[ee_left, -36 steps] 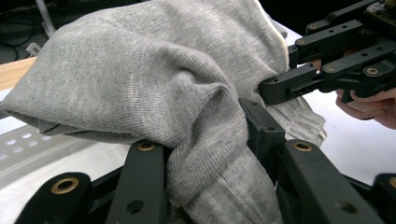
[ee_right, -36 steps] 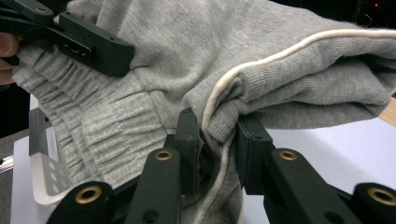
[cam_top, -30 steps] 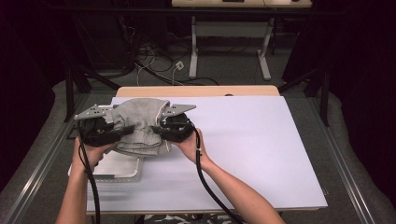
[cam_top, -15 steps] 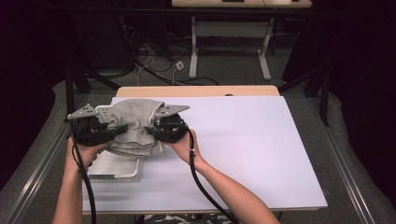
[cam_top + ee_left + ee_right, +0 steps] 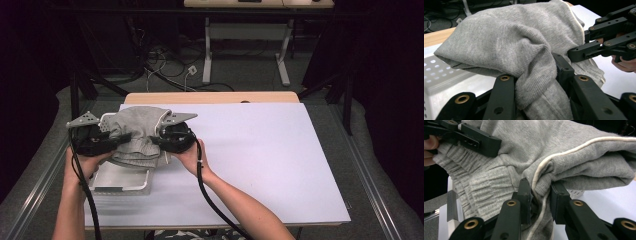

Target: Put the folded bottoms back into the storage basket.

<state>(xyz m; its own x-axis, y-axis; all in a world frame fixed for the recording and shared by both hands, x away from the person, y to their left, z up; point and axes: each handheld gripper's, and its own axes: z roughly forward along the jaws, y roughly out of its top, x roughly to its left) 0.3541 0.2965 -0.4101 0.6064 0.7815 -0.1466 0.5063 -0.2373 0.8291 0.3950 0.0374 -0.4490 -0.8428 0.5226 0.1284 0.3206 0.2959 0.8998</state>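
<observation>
Judging progress: the table [image 5: 280, 165] carries a white perforated basket [image 5: 120, 181] at about 8 o'clock. Grey knit garment [image 5: 137, 132] is bunched and lifted above that basket, at 9 o'clock on the table, not yet laid flat or put inside. Left hand-held gripper [image 5: 536, 72] is clenched on a fold of the fabric; right hand-held gripper [image 5: 540, 191] is clenched on the piped edge. Pick-up looks done; spreading, folding or placing is left
</observation>
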